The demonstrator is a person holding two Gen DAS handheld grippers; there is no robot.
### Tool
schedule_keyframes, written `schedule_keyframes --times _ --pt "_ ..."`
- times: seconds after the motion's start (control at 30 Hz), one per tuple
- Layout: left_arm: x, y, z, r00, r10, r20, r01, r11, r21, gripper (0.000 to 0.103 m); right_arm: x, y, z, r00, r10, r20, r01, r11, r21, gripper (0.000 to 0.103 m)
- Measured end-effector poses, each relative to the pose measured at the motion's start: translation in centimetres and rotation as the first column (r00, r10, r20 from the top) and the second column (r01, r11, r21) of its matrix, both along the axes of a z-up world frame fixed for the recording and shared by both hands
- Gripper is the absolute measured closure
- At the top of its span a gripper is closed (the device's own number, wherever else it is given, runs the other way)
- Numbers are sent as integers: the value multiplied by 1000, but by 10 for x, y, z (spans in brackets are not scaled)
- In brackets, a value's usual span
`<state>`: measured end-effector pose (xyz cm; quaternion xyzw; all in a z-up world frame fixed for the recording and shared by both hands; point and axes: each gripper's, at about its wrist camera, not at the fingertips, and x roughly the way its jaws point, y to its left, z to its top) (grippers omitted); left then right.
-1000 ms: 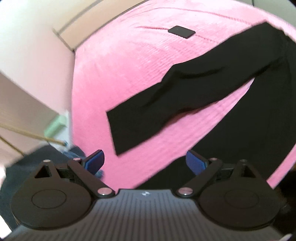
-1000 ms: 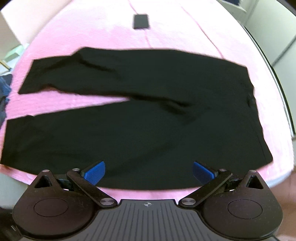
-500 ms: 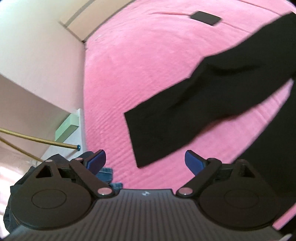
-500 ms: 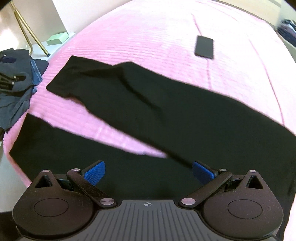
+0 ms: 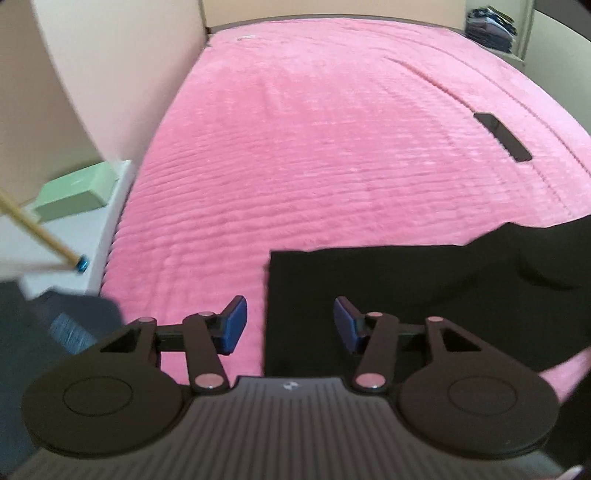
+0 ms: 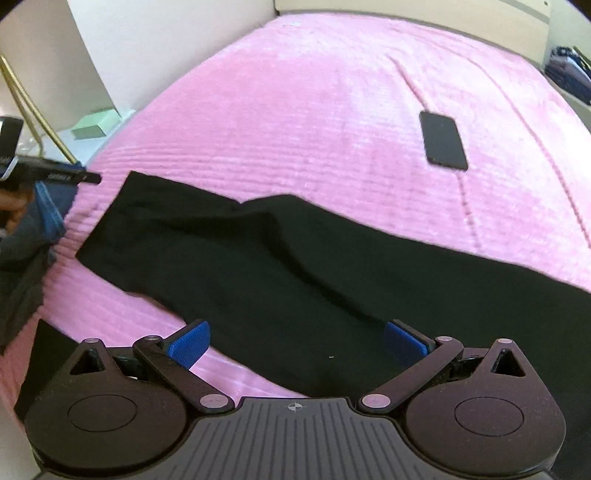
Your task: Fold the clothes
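On the pink ribbed bedspread (image 6: pixel 314 122) of a bed lies a pair of black trousers (image 6: pixel 280 258), spread flat with its two legs running toward the left side of the right wrist view; the farther leg ends in a straight cuff near the bed's left edge, and a strip of pink shows between it and the nearer leg, whose end reaches the bed's near left corner. The left hand-held gripper (image 5: pixel 290 325) hangs low over the cuff end of the farther leg: the cuff's straight edge runs between its blue pads, with the left pad over bare pink cover and the right pad over black cloth. Its jaws have just been closing and now stand partly apart, and neither pad is seen to press on the fabric, so it holds nothing. The right hand-held gripper (image 6: pixel 295 343) sits over the middle of the trousers with its jaws spread wide, released, the black cloth showing between the pads without being pinched. A dark phone (image 6: pixel 443 140) lies flat on the bedspread beyond the trousers, well apart from them. Off the bed's left edge are a pale green box (image 5: pixel 74 192) on a white surface, a slanted gold-coloured rod (image 5: pixel 40 236) with a blue tip, and a heap of dark blue clothing (image 6: pixel 33 236). In the far right corner of the room, folded garments (image 5: pixel 489 22) are stacked on a shelf.
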<state>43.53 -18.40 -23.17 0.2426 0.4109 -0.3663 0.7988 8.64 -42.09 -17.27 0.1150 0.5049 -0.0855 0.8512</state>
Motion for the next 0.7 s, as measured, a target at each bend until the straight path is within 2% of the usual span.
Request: schedule_keyframes --times 0.23,0.3,0.43,0.5,0.53,0.63,0.7 --pt "67 -25 -68 990 -99 -101 95 995 -44 57 14 24 -32 999 9 -54 -9 1000 2 0" --pt "76 -33 -81 984 -145 -102 141 989 -45 62 14 26 -35 998 -12 -64 13 1000 8 0" --pt "87 -41 -104 969 -175 -176 171 985 -35 84 16 29 -36 996 -39 -76 40 999 16 0" --pt "81 -42 -104 975 -190 -115 189 982 -17 98 18 31 -34 996 -35 -77 36 999 11 0" --pt "80 -39 -100 981 -174 -81 174 985 -17 102 19 32 -34 997 -33 -77 34 999 12 0" --pt "99 -21 -90 1000 6 16 -5 1000 -31 103 21 33 -34 997 -31 -77 33 999 20 0" --pt "112 -8 -92 998 65 -18 -65 997 -33 103 23 33 -38 996 -38 -80 41 999 35 0"
